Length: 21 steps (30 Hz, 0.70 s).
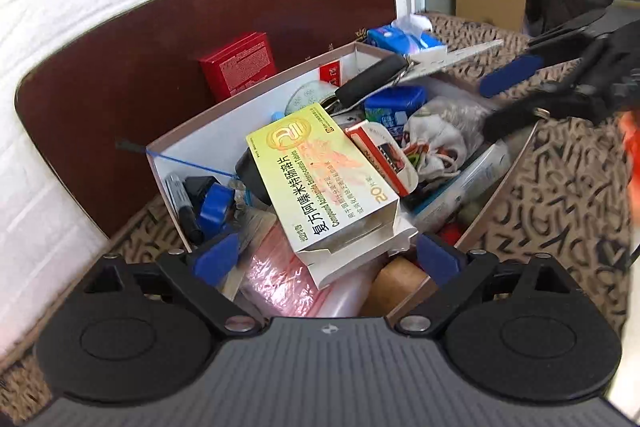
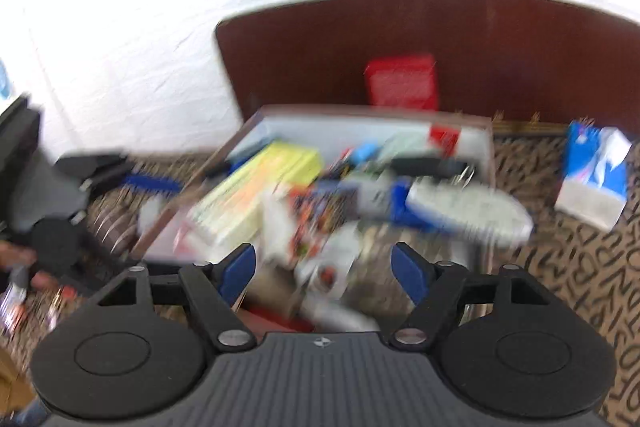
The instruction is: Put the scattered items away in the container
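Hovering over the near end of the cardboard box (image 1: 168, 151), the left gripper (image 1: 326, 259) has its blue-padded fingers (image 1: 216, 259) spread wide with nothing between them. Straight ahead of it, lying on top of the heap in the box, is a yellow medicine carton (image 1: 320, 183) with its near flap open. Below the carton, close to the fingers, lie a pink plastic packet (image 1: 272, 271) and a brown roll (image 1: 396, 279). Ahead and to the left, against the box wall, are a black marker (image 1: 182, 207) and a roll of blue tape (image 1: 216, 207). Further ahead and to the right sit a crumpled patterned cloth (image 1: 440, 135) and a blue container (image 1: 394, 103). A saw with a black handle (image 1: 372, 79) rests across the far rim, its blade pointing right. Beyond the box, a red box (image 1: 238, 67) stands against the dark headboard (image 1: 120, 87), and a blue tissue pack (image 1: 404, 37) lies on the patterned bedcover (image 1: 560, 187).

The right gripper (image 2: 324, 267) is also held open and empty, above the near edge of the same box. In the left wrist view it enters from the upper right. The right wrist view is blurred by motion, so the contents ahead of it are hard to tell apart.
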Available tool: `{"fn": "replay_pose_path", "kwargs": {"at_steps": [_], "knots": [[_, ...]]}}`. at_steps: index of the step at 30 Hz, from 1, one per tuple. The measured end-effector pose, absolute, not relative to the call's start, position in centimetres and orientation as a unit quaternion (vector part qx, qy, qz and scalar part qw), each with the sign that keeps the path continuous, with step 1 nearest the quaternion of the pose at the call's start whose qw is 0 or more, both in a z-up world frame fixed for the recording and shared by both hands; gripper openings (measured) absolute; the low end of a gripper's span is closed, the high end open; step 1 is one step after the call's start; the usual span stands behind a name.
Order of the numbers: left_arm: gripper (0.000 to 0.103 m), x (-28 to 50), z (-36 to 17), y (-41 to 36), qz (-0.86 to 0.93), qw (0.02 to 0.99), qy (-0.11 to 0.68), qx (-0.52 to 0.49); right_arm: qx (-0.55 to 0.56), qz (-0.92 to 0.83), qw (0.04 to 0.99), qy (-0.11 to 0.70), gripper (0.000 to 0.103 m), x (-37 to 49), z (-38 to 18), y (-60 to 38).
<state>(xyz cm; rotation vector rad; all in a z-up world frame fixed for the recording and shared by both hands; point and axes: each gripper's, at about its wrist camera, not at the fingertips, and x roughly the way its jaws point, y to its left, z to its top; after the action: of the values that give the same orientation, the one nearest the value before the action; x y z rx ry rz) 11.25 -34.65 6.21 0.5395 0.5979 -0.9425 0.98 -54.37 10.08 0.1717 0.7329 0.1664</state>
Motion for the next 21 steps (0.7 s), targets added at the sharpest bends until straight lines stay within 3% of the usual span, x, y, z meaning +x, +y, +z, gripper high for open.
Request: {"fn": "replay_pose_path", "kwargs": {"at_steps": [3,5,8,12,17,21], "knots": [[0.1,11.5,6.0,-36.2,-0.423,0.823,0.28,0.256,0.079,0.077,0.915,0.387,0.088,2.0,8.6,-53.9],[0.1,11.9,5.4,-37.5,-0.402,0.832,0.278,0.261,0.059,0.05,0.912,0.402,0.088,3.1,7.4,-53.3],[0.102,12.8,4.3,-38.9,-0.383,0.841,0.286,0.253,0.04,0.028,0.917,0.396,0.1,4.4,6.4,-52.7],[0.103,14.8,3.6,-40.1,-0.37,0.845,0.303,0.24,-0.002,-0.008,0.924,0.382,0.098,6.2,6.3,-52.8],[0.103,17.1,4.2,-40.0,-0.325,0.859,0.342,0.2,0.037,-0.014,0.929,0.367,0.099,8.8,6.1,-54.9],[0.103,16.9,4.8,-40.5,-0.267,0.89,0.286,0.234,0.038,-0.039,0.93,0.364,0.101,10.5,5.8,-55.2]]}}
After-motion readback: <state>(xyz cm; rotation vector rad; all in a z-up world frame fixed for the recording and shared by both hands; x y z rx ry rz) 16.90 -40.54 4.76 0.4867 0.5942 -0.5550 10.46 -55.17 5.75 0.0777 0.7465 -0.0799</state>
